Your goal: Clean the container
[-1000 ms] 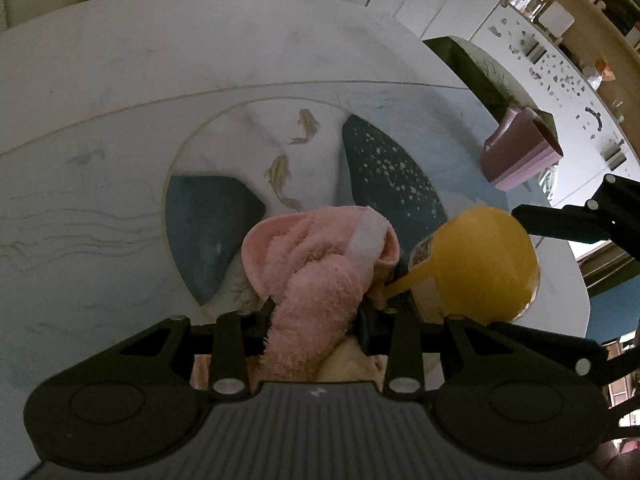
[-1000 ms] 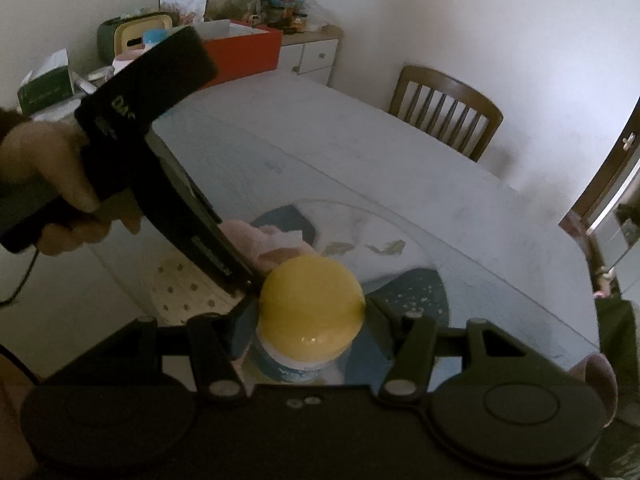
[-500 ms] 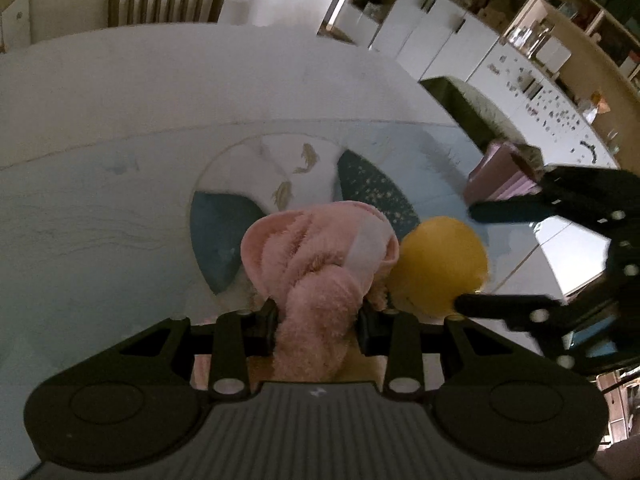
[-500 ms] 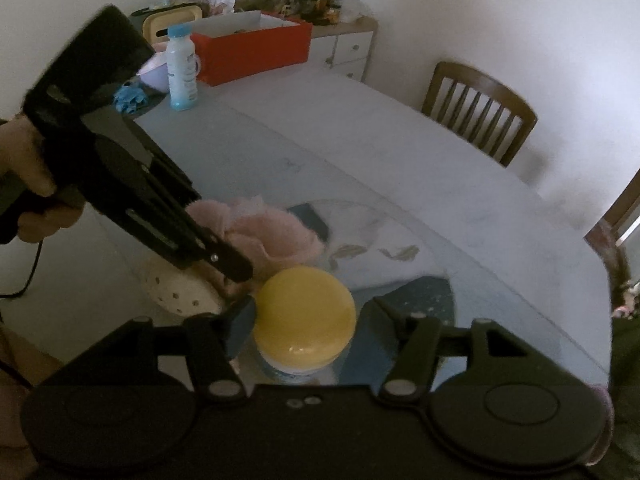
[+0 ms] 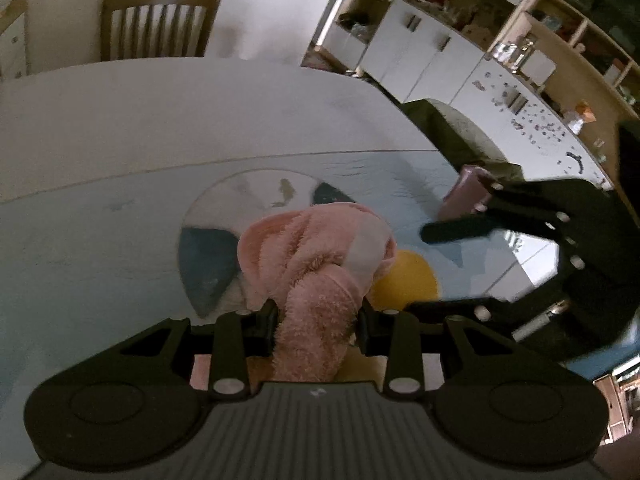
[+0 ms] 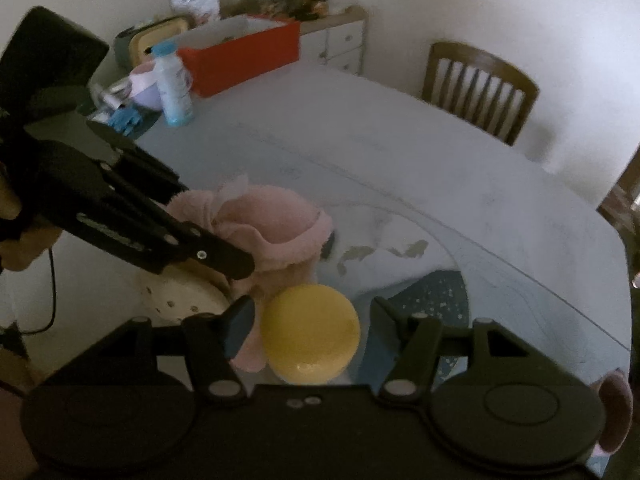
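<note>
Left wrist view: my left gripper (image 5: pixel 316 314) sits at lower centre, its jaws clamped on the pink towel (image 5: pixel 320 264), which bunches up ahead of the fingers. Just right of the towel, the yellow container (image 5: pixel 412 282) rests on the glass-topped table (image 5: pixel 120 216). At right of the frame my right gripper (image 5: pixel 452 268) has its jaws spread, one finger above the container and one below, neither touching it. A second ago those fingers were closed on the container, which looked larger and nearer; half a second ago they had already parted. A pink holder (image 5: pixel 464 196) stands beyond, and white cabinets (image 5: pixel 424 48) fill the upper right.

Right wrist view: my right gripper (image 6: pixel 310 316) is wide open around the yellow container (image 6: pixel 310 338) at lower centre, with a gap on either side. A second ago both pads pressed its sides. My left gripper (image 6: pixel 240 264) reaches in from the left, towel (image 6: pixel 264 232) held just above the container. Only this view shows the person's hand (image 6: pixel 10 204) at far left, a bottle (image 6: pixel 174 84) and a red box (image 6: pixel 244 54) at upper left. A wooden chair (image 6: pixel 476 88) appears in both views.
</note>
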### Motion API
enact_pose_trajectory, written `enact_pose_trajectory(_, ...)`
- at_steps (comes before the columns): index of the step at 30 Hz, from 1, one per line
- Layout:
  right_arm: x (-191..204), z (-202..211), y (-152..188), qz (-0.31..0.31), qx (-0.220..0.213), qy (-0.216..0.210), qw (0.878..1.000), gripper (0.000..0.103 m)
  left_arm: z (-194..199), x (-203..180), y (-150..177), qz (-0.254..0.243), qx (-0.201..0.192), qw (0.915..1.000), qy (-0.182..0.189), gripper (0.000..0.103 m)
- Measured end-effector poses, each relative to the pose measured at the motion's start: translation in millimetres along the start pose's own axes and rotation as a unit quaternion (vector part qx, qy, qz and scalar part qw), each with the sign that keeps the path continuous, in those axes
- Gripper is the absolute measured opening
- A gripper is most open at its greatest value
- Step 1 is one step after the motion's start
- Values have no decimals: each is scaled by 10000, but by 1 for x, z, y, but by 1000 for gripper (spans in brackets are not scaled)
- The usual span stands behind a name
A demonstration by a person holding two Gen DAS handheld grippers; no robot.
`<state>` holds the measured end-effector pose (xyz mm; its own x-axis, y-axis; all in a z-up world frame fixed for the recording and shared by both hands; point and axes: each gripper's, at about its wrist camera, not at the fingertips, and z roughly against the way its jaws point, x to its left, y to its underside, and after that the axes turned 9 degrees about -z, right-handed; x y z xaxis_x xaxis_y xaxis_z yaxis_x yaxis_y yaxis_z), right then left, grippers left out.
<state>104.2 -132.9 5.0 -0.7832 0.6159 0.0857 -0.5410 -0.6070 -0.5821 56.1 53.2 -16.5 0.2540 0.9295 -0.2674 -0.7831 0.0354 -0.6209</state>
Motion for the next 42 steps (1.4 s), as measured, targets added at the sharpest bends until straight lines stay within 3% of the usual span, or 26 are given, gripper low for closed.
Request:
enact_pose_trajectory(5, -10, -4, -8, -176, 181, -208, 9995, 64, 0, -8, 6, -52, 10, 9999, -112, 35)
enact_pose_trajectory(10, -4, -15, -9, 23, 367, -299, 9989, 63, -5, -11, 15, 35, 124, 9996, -267, 35)
enact_pose_trajectory(18, -4, -16, -8, -86, 405, -264, 9988, 59, -5, -9, 20, 164, 129, 9993, -320, 35)
enact_pose_trajectory(24, -15, -15, -7, -777, 293, -181, 9964, 58, -4, -11, 20, 213, 78, 9990, -389, 35)
enact_pose_trajectory(28, -29, -15, -8, -1708, 201, -32, 9851, 58, -1, -12, 15, 450, -14, 9986, -291, 35)
enact_pose_trajectory(34, -40, -17, -4, -2855, 34, 168, 9582, 59, -8, -17, 9, 912, 120, 9943, 536, 35)
enact_pose_trajectory(37, -41, -17, 1, -3157, 7, 170, 9487, 59, -19, -14, 10, 1062, 244, 9923, 582, 35)
enact_pose_trajectory(42, -36, -17, 4, -3265, 10, 199, 9450, 59, -36, -8, 12, 1165, 358, 9911, 532, 35)
